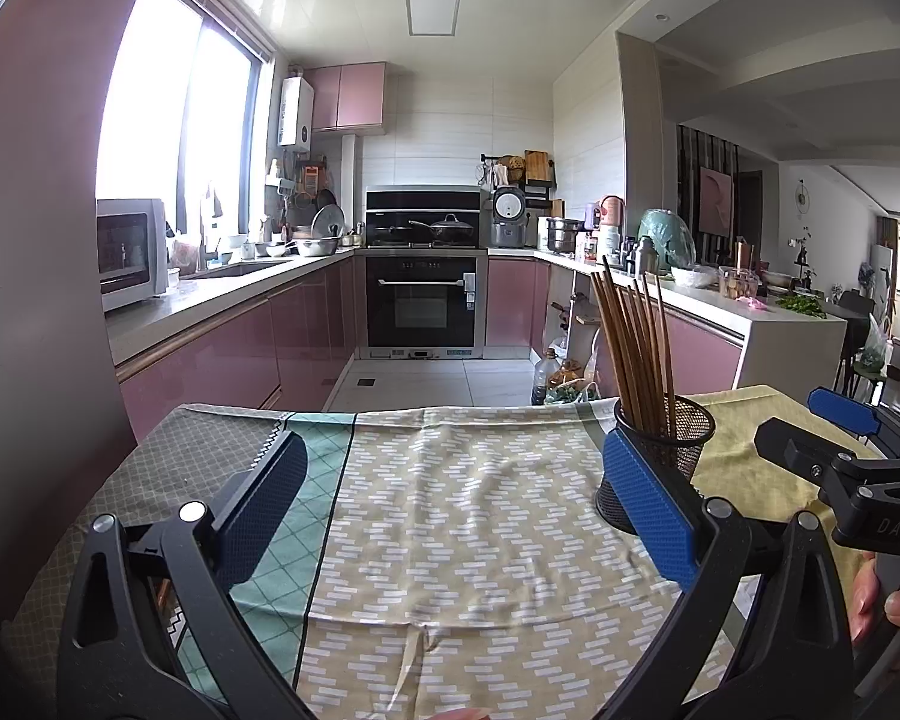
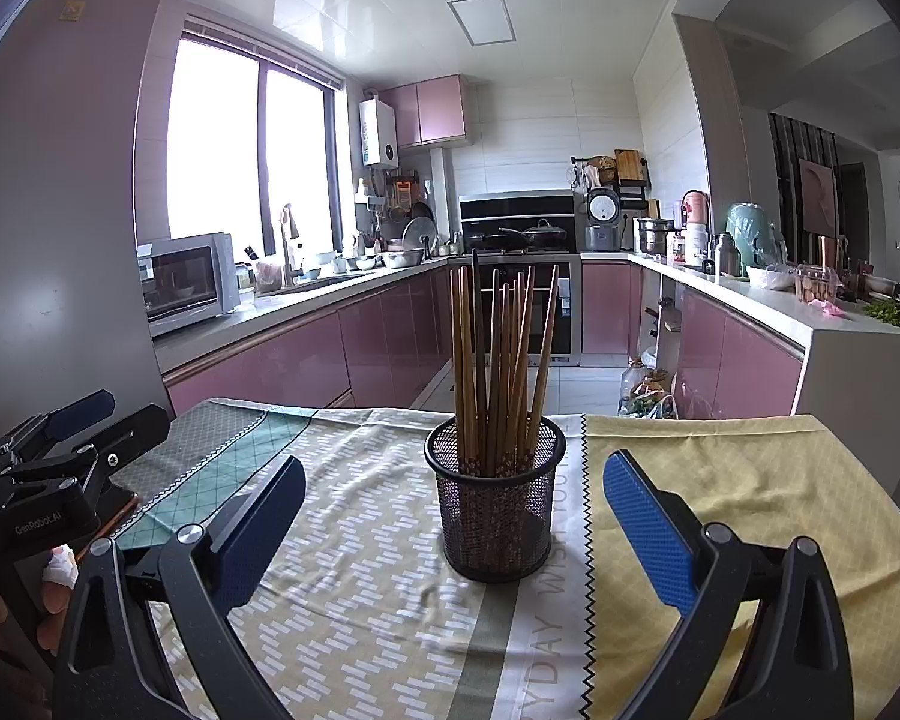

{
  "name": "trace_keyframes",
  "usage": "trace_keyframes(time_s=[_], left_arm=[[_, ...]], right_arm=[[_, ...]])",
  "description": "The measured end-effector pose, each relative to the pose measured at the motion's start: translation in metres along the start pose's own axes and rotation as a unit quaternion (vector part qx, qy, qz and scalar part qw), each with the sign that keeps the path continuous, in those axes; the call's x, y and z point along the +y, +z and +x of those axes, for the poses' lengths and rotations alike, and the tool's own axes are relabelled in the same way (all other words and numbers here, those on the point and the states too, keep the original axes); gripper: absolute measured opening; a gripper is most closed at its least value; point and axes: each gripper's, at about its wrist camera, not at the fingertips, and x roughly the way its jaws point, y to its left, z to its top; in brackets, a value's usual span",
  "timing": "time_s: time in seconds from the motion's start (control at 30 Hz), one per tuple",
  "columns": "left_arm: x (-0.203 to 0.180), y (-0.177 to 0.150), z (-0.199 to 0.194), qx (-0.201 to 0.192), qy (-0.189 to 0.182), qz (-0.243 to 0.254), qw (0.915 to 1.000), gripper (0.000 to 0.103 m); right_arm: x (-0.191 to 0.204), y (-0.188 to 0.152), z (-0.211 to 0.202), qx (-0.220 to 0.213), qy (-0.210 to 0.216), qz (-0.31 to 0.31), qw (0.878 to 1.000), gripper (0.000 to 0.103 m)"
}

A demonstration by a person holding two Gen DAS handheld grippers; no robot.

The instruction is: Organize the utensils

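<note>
A black mesh cup stands upright on the cloth-covered table, holding several brown wooden chopsticks that fan out at the top. My right gripper is open, its blue pads wide to either side of the cup and touching nothing. My left gripper is also open over the patterned cloth, with nothing between its fingers. In the left wrist view the cup and chopsticks sit just behind the right pad. Each gripper shows in the other's view: right gripper, left gripper.
Patchwork cloths cover the table; its far edge drops to a tiled kitchen floor. A person's hand holds the right gripper, another hand the left. Pink cabinets, an oven and cluttered counters lie beyond.
</note>
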Motion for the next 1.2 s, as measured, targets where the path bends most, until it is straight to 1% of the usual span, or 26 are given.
trace_keyframes(time_s=[1.2], left_arm=[[-0.0031,-0.0030,-0.0007,0.006,-0.002,-0.001,1.0000,0.097]], right_arm=[[0.0013,-0.0039,0.0007,0.002,0.000,0.005,1.000,0.096]])
